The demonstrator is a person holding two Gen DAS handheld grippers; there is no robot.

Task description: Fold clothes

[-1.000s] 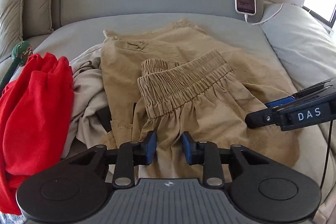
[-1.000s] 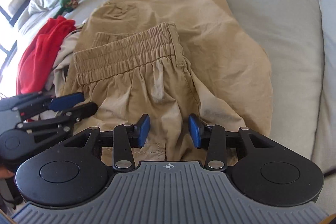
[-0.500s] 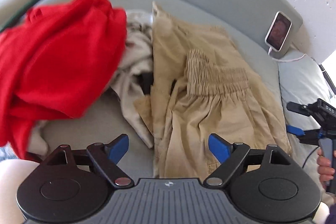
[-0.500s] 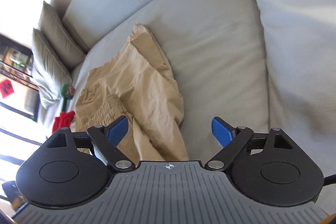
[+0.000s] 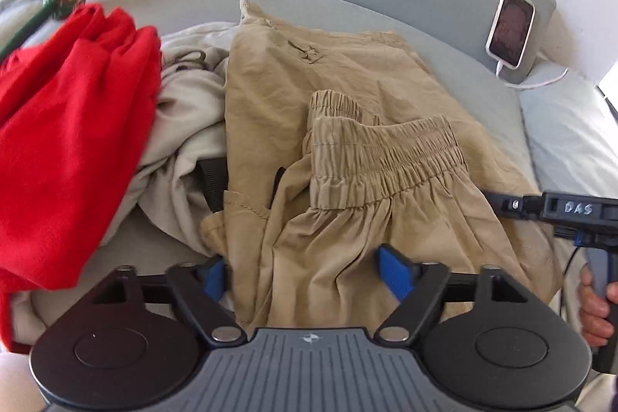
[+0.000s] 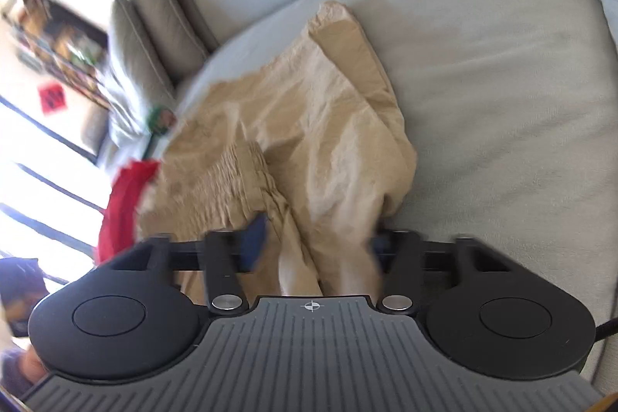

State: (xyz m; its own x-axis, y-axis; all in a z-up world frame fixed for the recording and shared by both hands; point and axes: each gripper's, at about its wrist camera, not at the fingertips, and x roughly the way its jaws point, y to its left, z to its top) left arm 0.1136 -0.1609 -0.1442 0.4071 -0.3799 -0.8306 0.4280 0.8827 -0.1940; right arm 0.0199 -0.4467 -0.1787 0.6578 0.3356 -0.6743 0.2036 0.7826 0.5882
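Tan shorts (image 5: 386,157) with a gathered elastic waistband lie on top of a larger tan garment (image 5: 270,72) spread over the grey sofa seat. My left gripper (image 5: 305,273) is open at the tan cloth's near edge, and the fabric runs between its blue pads (image 5: 394,271). My right gripper (image 6: 316,246) is open more narrowly over the tan garment (image 6: 316,126) at its right side. A fold of cloth bunches between its fingers and covers part of the right pad. From the left wrist view, the right gripper (image 5: 502,205) reaches in from the right, held by a hand (image 5: 595,300).
A red garment (image 5: 69,126) and a cream garment (image 5: 185,126) are heaped to the left of the tan clothes. A phone (image 5: 510,29) on a white cable leans on the backrest. Cushions (image 6: 154,26) stand at the far left. Bare grey seat (image 6: 502,83) lies to the right.
My left gripper swung from the red pile back to the tan cloth and stays open. My right gripper dropped onto the cloth's right side and its fingers have drawn closer together.
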